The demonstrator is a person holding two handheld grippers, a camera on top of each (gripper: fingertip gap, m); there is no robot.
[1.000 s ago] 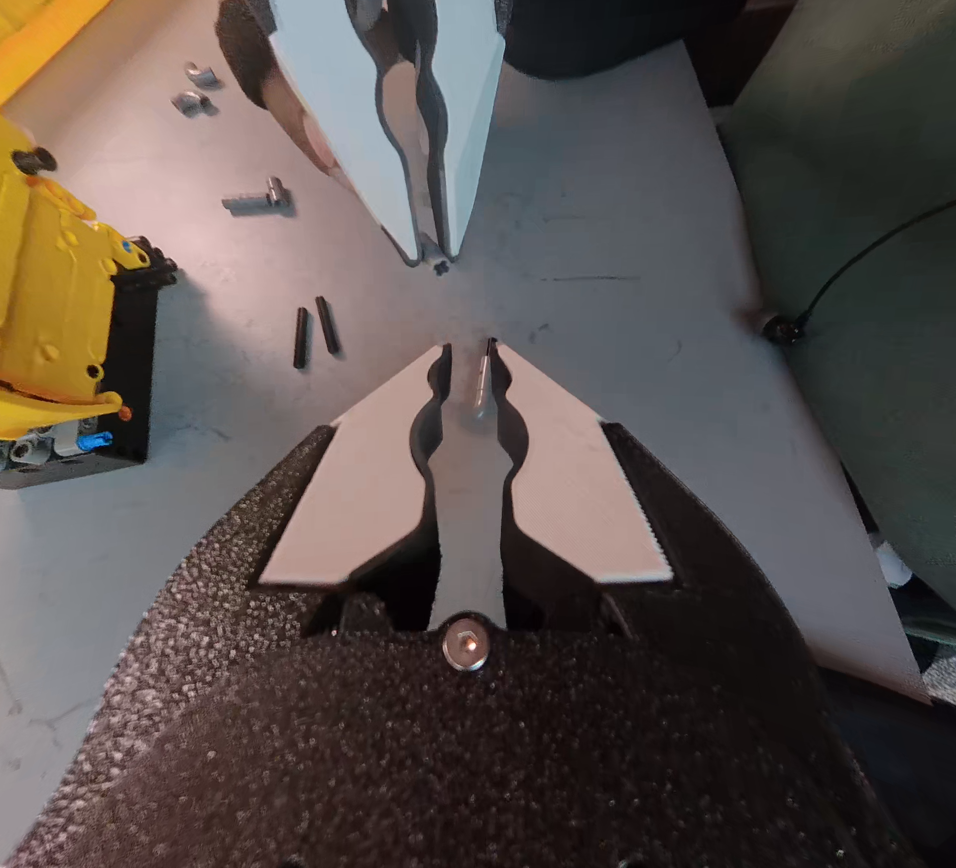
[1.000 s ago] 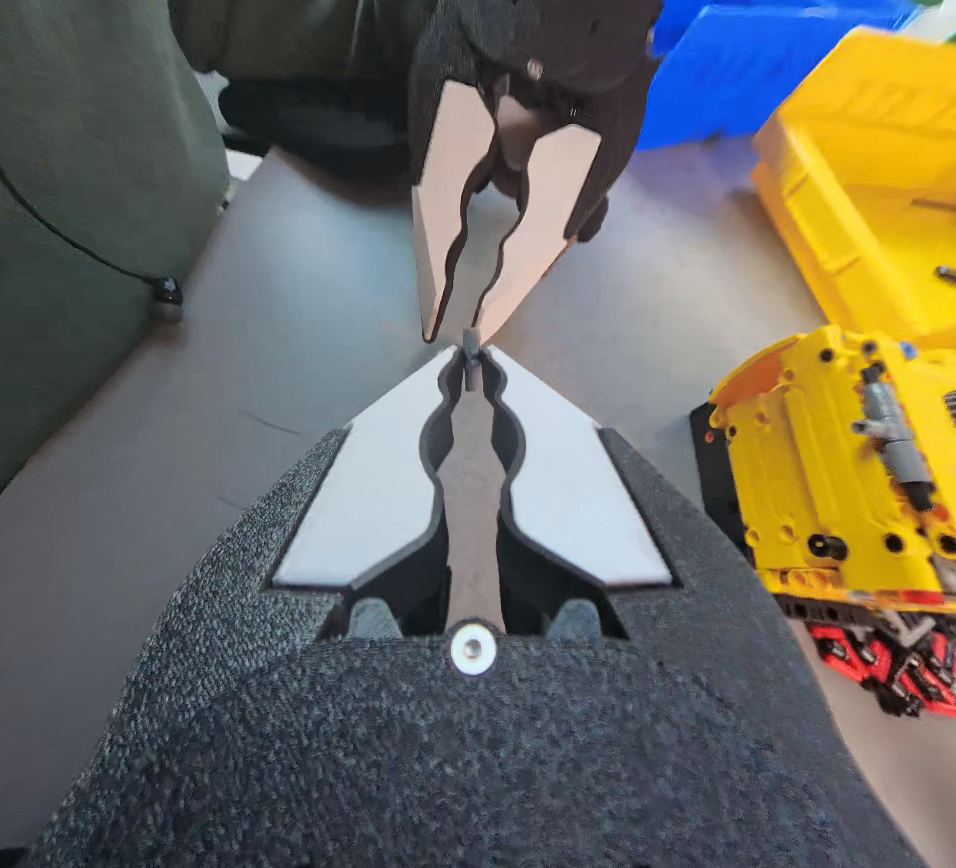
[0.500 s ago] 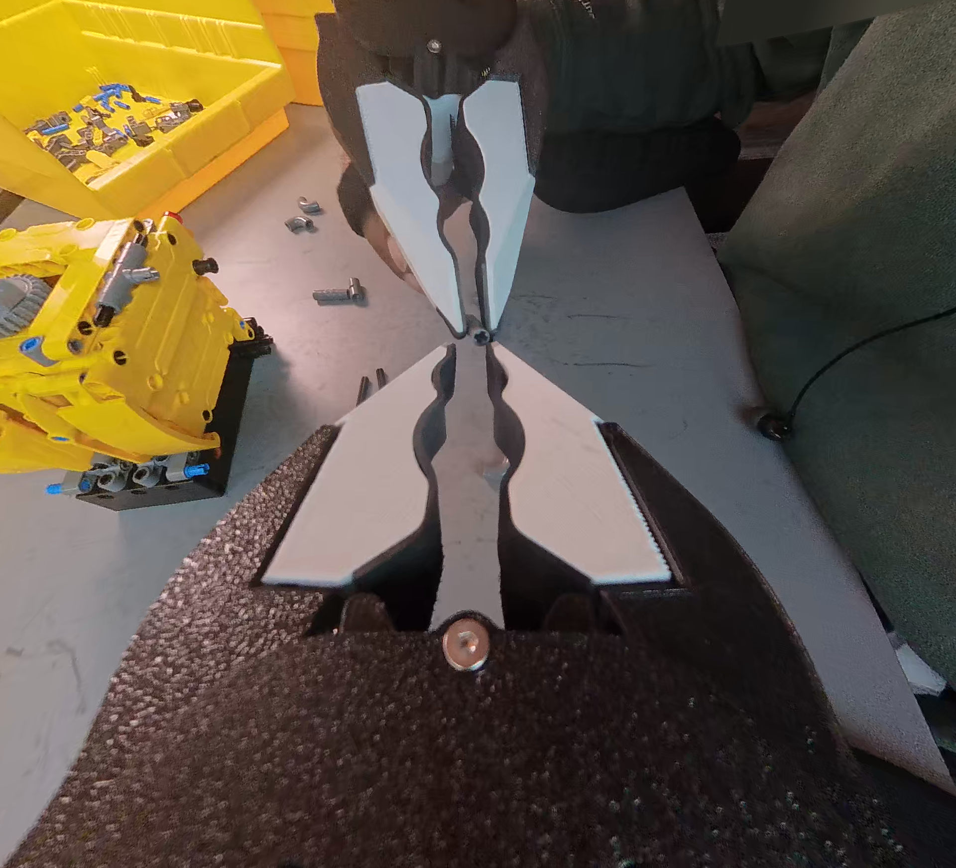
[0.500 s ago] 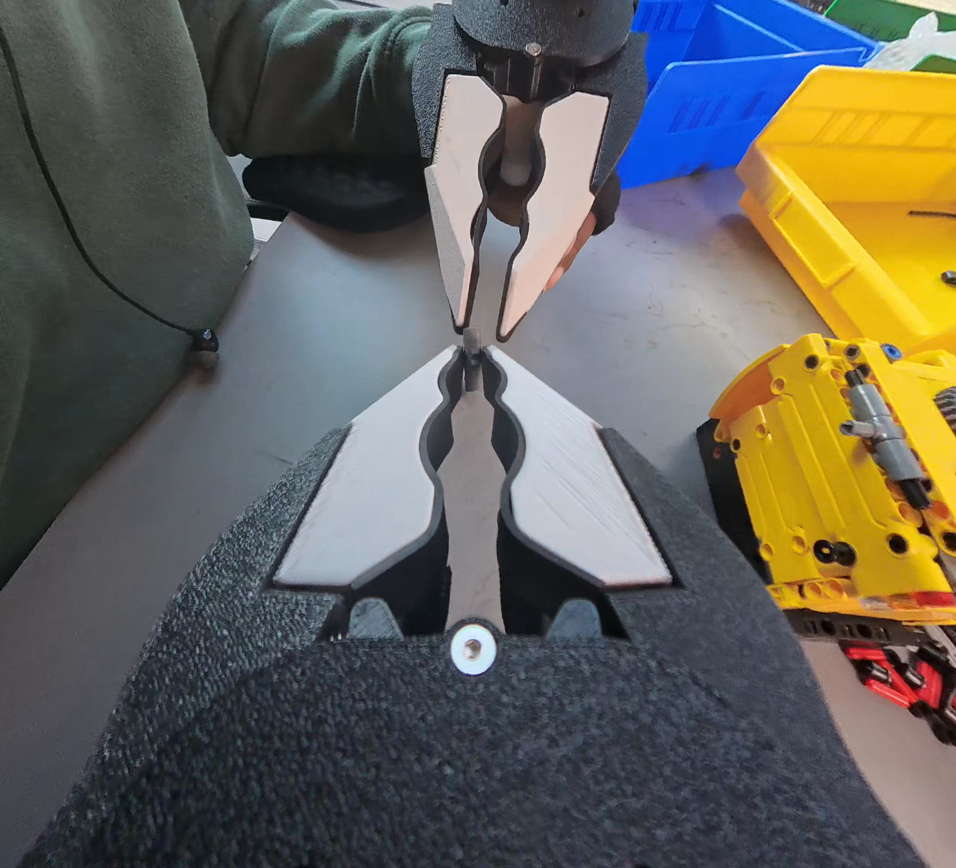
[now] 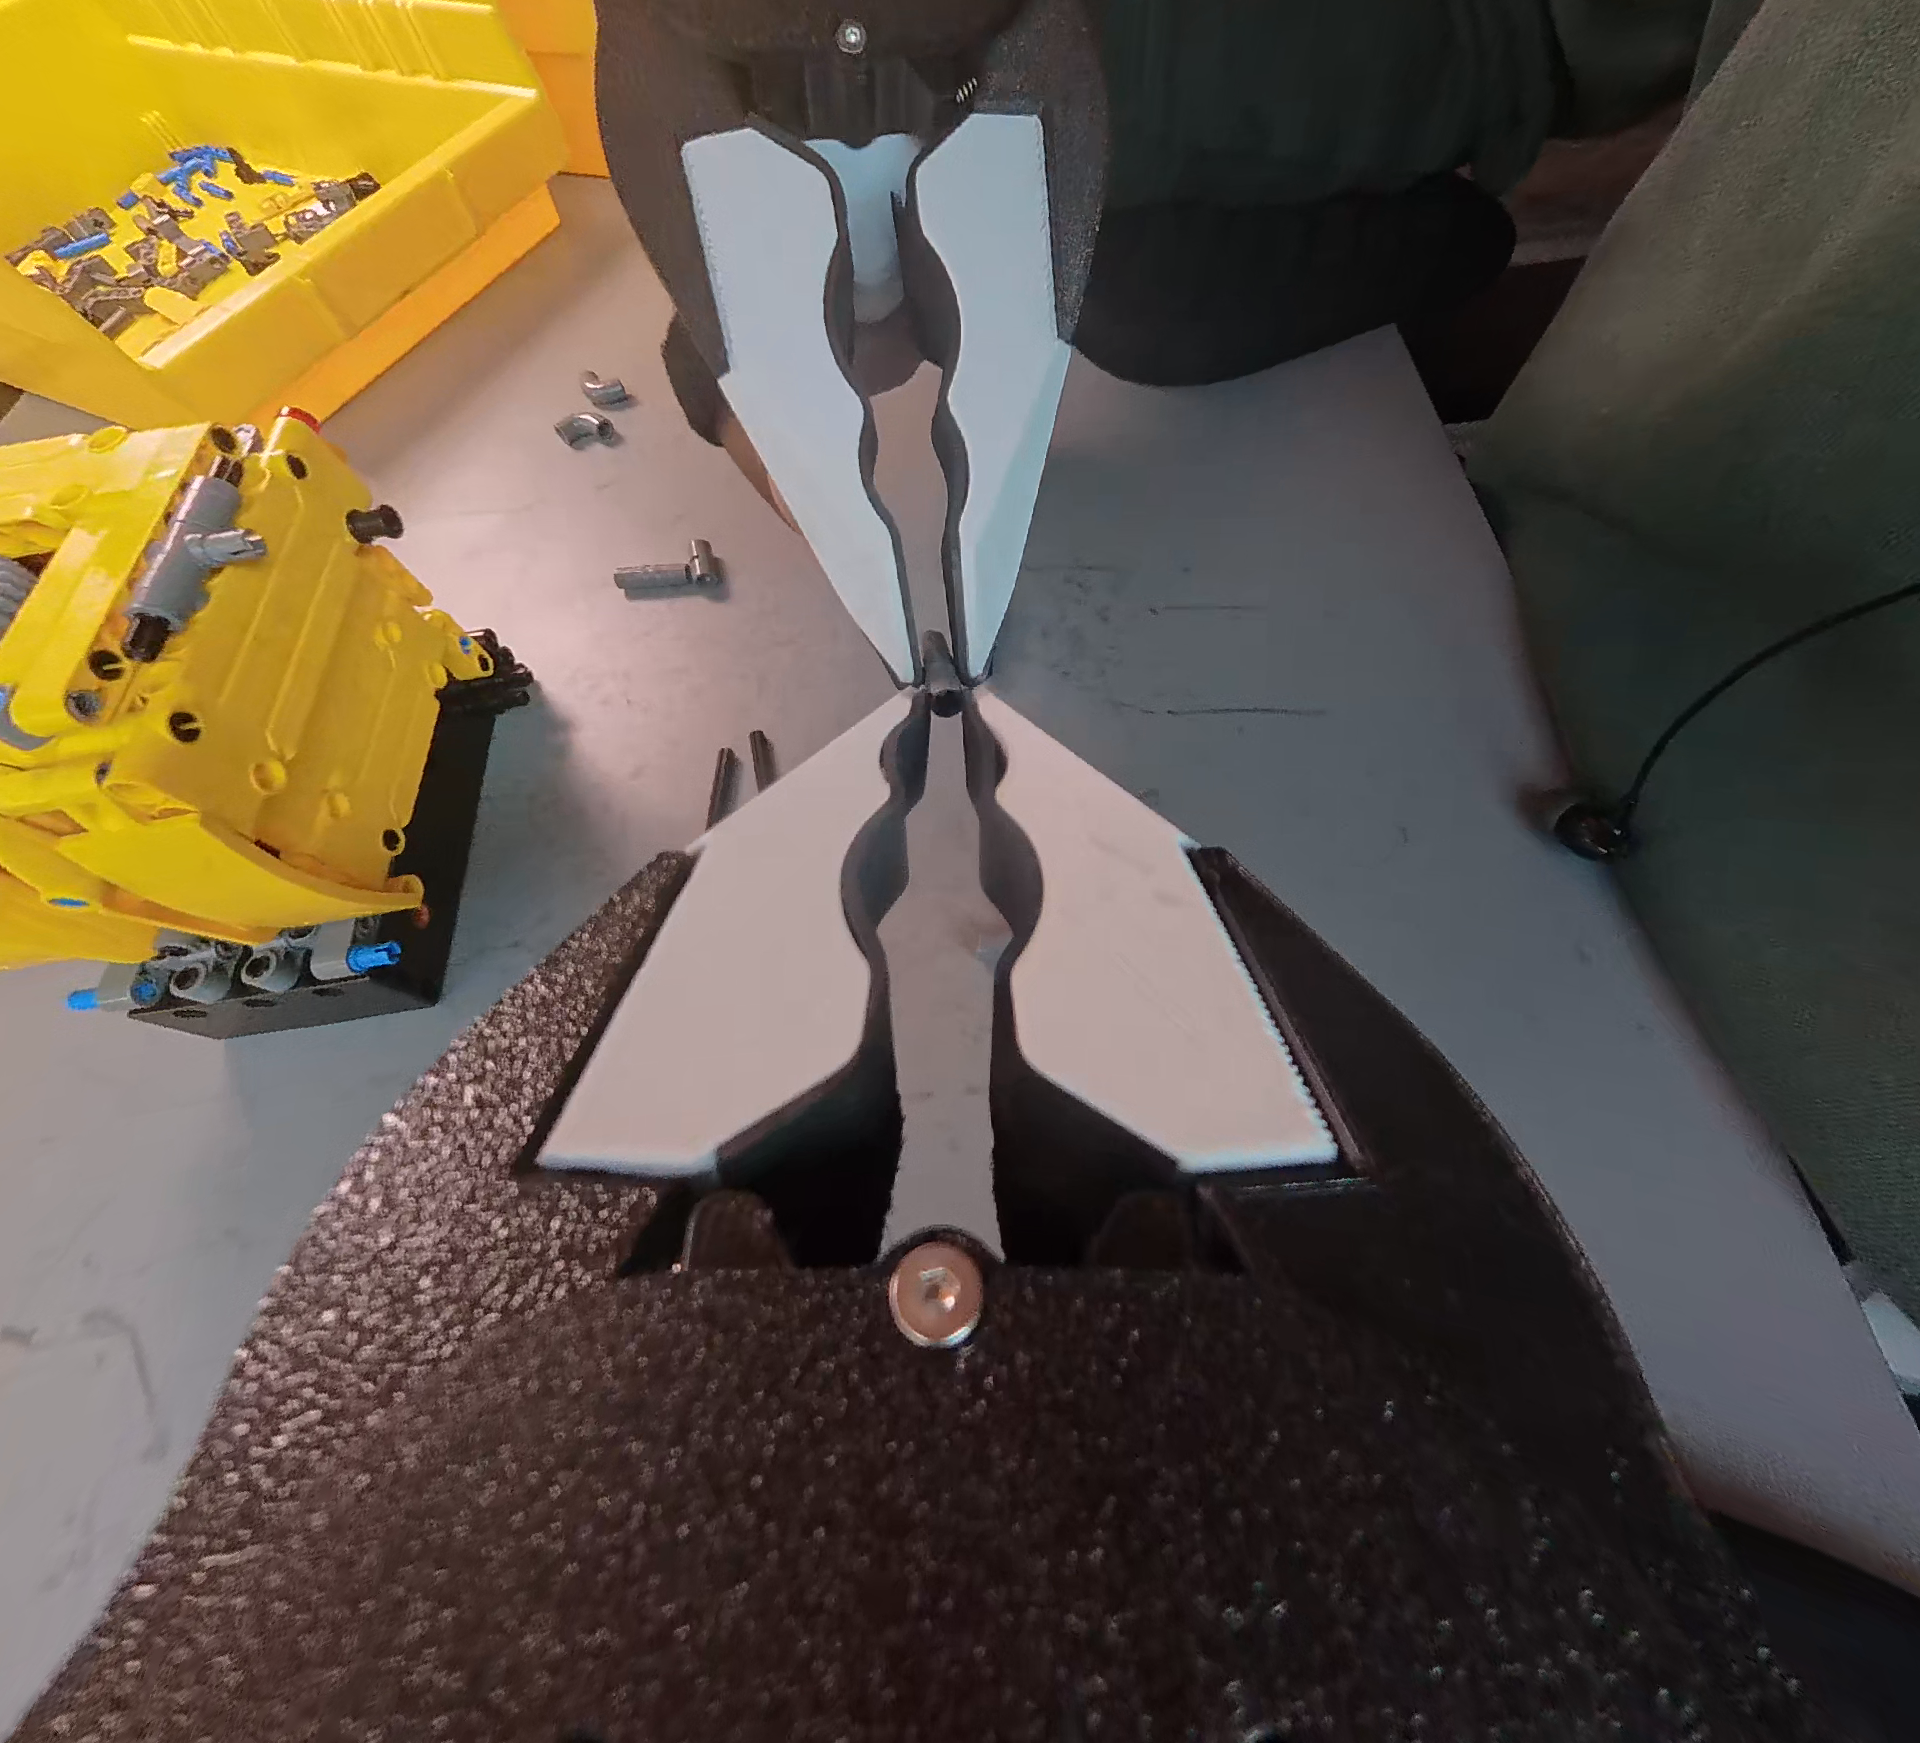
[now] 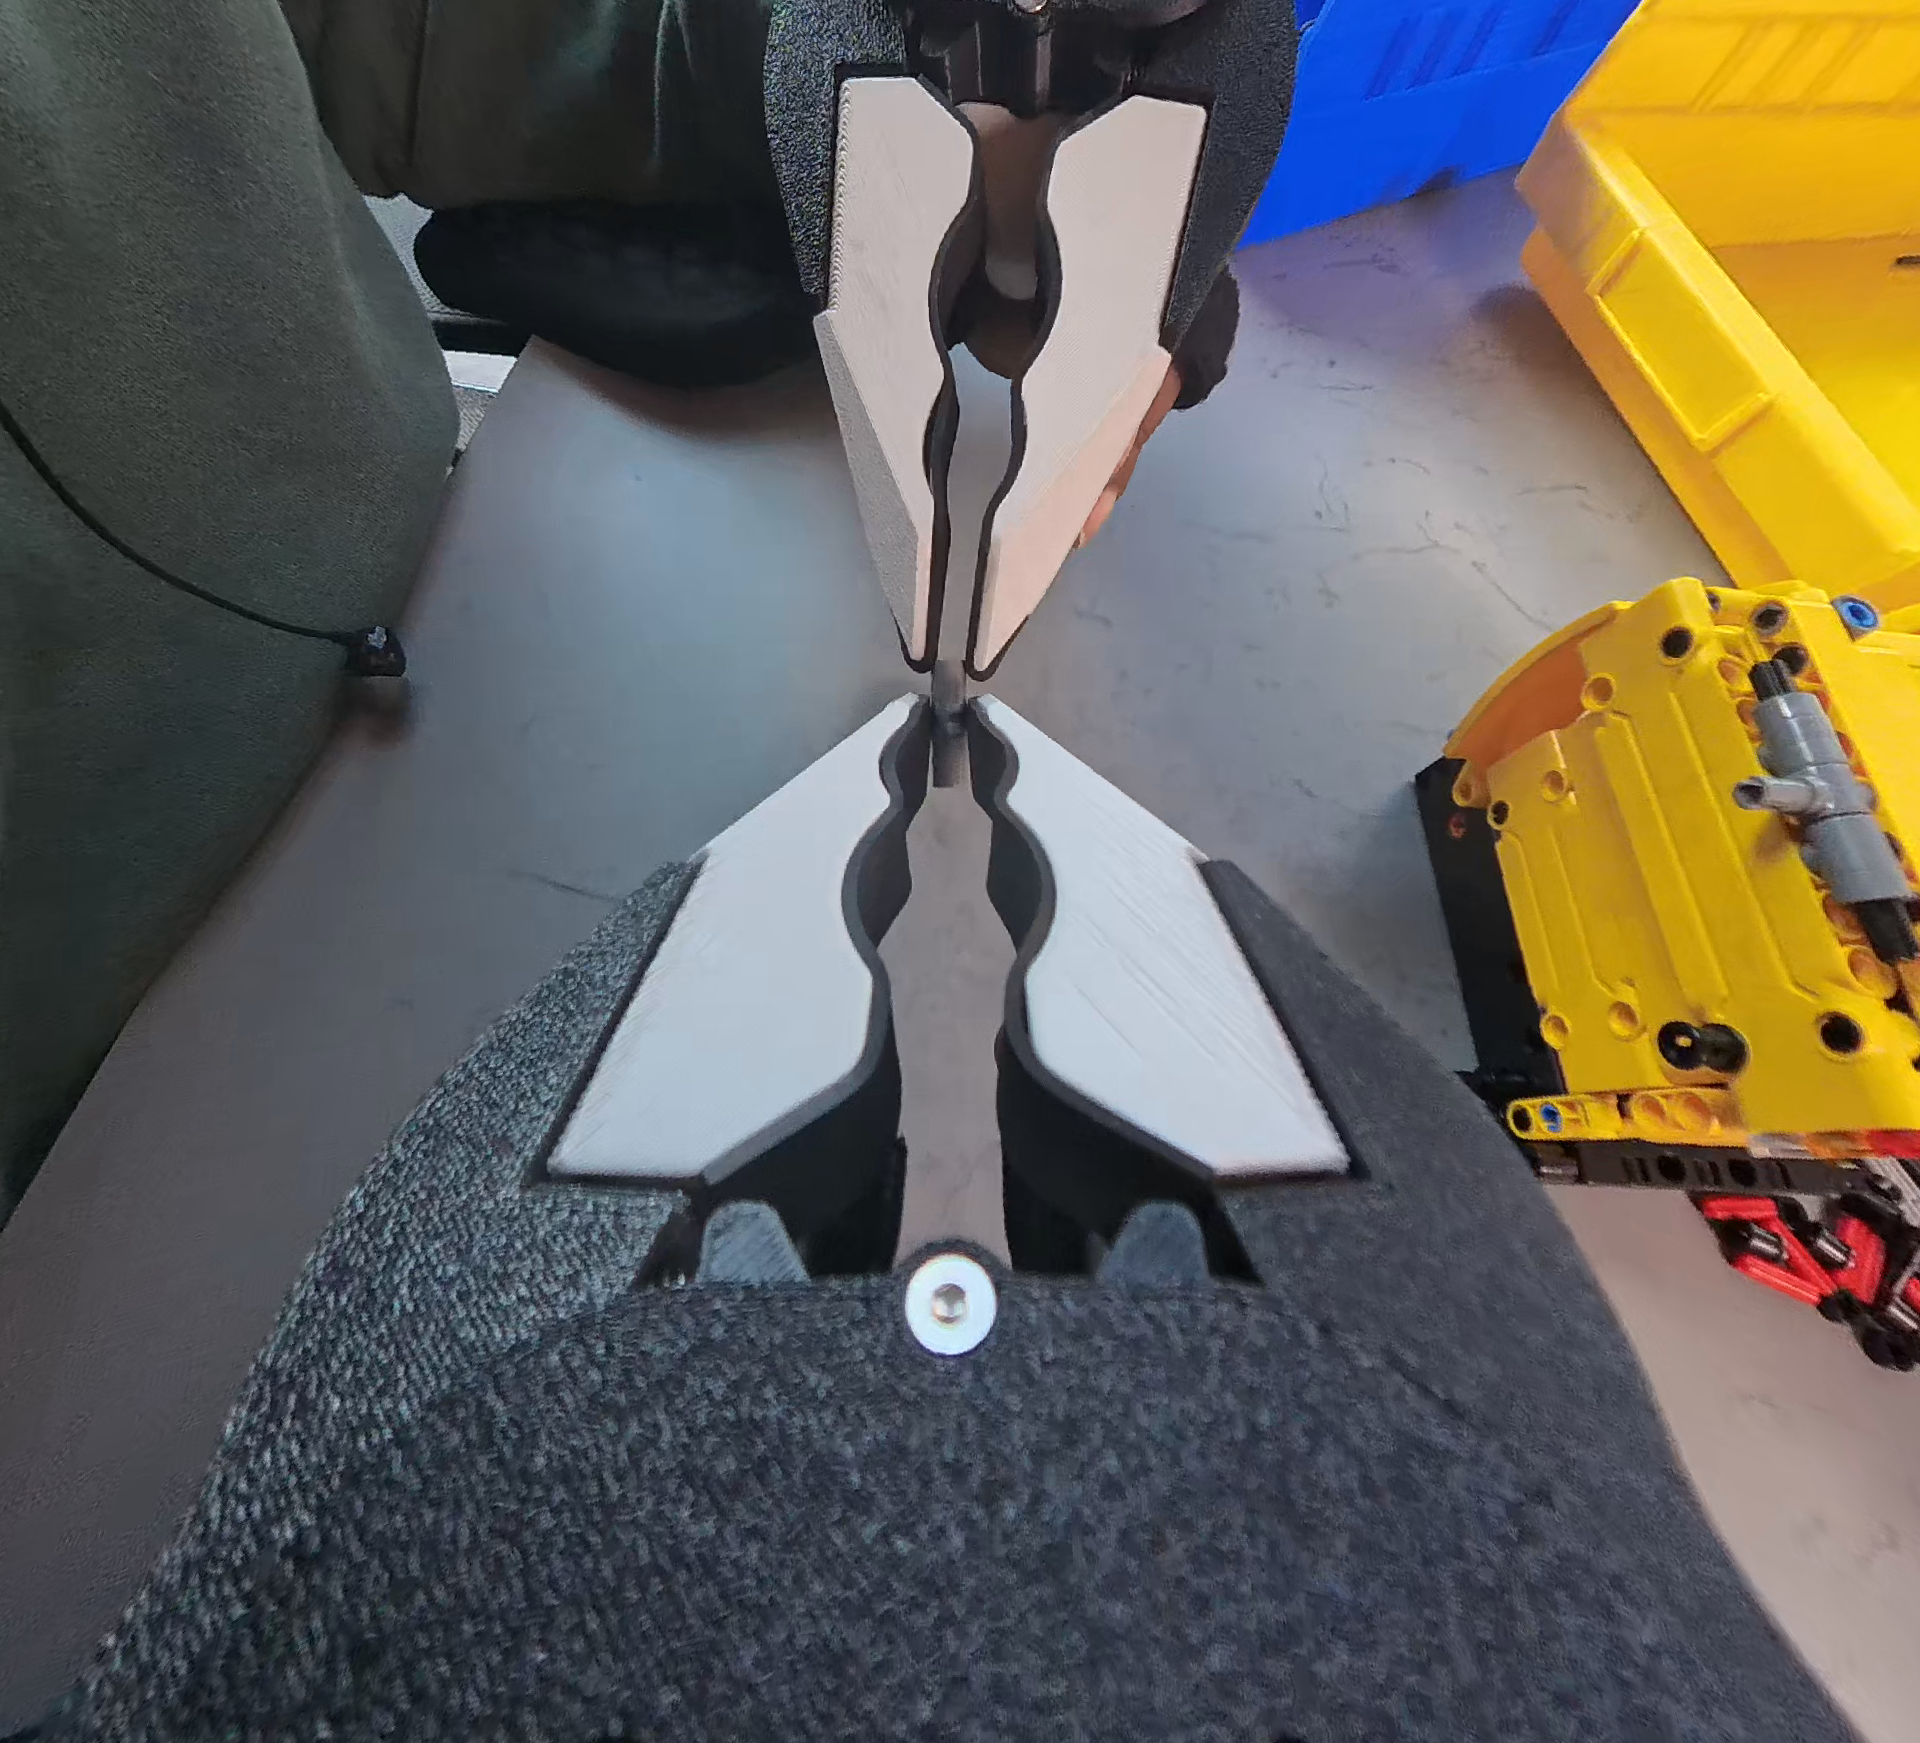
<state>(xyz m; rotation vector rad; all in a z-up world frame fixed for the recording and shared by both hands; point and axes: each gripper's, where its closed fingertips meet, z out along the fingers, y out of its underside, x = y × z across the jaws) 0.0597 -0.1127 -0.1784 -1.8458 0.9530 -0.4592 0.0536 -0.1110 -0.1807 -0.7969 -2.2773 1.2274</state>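
Both claws meet tip to tip at frame centre over the grey table (image 5: 1247, 550).

Left wrist view: left gripper (image 5: 940, 706) nearly closed, its grip uncertain, beside the small dark grey peg (image 5: 940, 680).
Right wrist view: right gripper (image 6: 948, 717) pinches that peg (image 6: 948, 737) (long axis along both claws); the yellow brick-built vehicle (image 6: 1704, 872) sits at right.

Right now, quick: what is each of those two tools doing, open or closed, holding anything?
Left tool: closed, tips apparently pinching one end of the small grey piece.
Right tool: closed on the same small grey piece.
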